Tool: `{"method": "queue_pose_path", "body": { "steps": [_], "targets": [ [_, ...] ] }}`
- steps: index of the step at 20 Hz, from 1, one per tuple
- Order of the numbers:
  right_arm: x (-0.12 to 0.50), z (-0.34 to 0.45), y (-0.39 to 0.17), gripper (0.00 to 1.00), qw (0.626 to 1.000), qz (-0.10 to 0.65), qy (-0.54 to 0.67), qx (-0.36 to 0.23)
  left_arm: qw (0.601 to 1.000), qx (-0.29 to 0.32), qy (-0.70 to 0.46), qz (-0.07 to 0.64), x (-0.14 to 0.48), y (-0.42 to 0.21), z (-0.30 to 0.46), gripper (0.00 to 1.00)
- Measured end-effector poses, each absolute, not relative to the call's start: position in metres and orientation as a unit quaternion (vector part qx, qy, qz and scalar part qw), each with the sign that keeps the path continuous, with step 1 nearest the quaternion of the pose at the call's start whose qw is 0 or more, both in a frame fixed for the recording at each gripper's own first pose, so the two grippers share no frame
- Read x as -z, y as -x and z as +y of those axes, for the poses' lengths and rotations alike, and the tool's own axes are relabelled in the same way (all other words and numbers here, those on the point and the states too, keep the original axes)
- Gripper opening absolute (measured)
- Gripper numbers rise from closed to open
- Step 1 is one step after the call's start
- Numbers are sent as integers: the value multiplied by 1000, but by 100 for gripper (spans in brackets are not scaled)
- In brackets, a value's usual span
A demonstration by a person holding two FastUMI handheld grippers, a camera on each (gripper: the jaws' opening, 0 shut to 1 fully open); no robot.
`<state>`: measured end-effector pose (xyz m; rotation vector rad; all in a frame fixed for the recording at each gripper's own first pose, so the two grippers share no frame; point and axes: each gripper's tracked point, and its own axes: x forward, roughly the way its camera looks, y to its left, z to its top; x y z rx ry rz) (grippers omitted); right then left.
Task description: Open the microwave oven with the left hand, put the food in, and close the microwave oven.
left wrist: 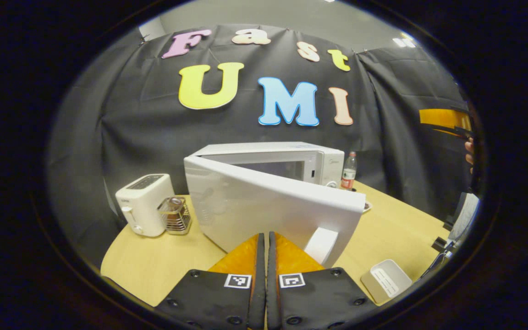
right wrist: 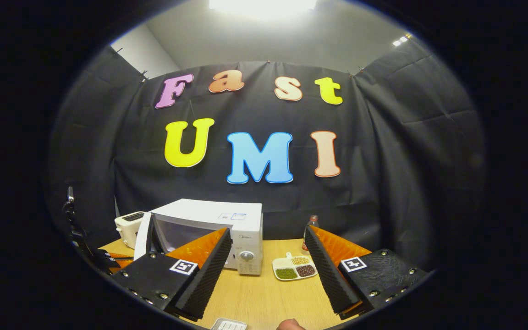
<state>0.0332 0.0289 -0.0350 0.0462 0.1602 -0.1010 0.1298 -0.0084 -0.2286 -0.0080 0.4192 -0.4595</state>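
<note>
Closest to us in the left gripper view, our left tongs [left wrist: 266, 238] are pressed together with barely a slit between the 2 fingers and nothing held; their tips sit right against the lower edge of the microwave door [left wrist: 268, 206], though we cannot tell if they touch it. That white door stands swung partly open, hinged on the left, with its handle [left wrist: 321, 245] just right of the tips. The microwave [left wrist: 291, 160] sits on a pale wooden counter [left wrist: 154, 266] before a wall of black cloth. Left of it are a white toaster [left wrist: 144, 204] and a small metal rack [left wrist: 175, 214], just beside each other. A bottle [left wrist: 349, 171] stands at the microwave's right rear corner, and a white tray [left wrist: 385, 279] lies near the counter's front edge.

From the right gripper view, our right tongs [right wrist: 268, 261] are spread wide and hold nothing, raised above the counter. Between the fingers we see the food plate [right wrist: 295, 268], with 3 compartments of grains and beans, resting on the counter just right of the microwave, with the bottle behind it. Grey ceiling and a bright lamp [right wrist: 261, 4] show above the cloth.
</note>
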Motion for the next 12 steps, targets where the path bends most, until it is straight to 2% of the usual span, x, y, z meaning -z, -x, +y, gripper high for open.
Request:
{"method": "queue_pose_path", "body": {
  "steps": [12],
  "targets": [
    [34, -32, 19, 98, 983, 88, -22, 161, 930, 311, -7, 196, 229, -186, -90, 8]
  ]
}}
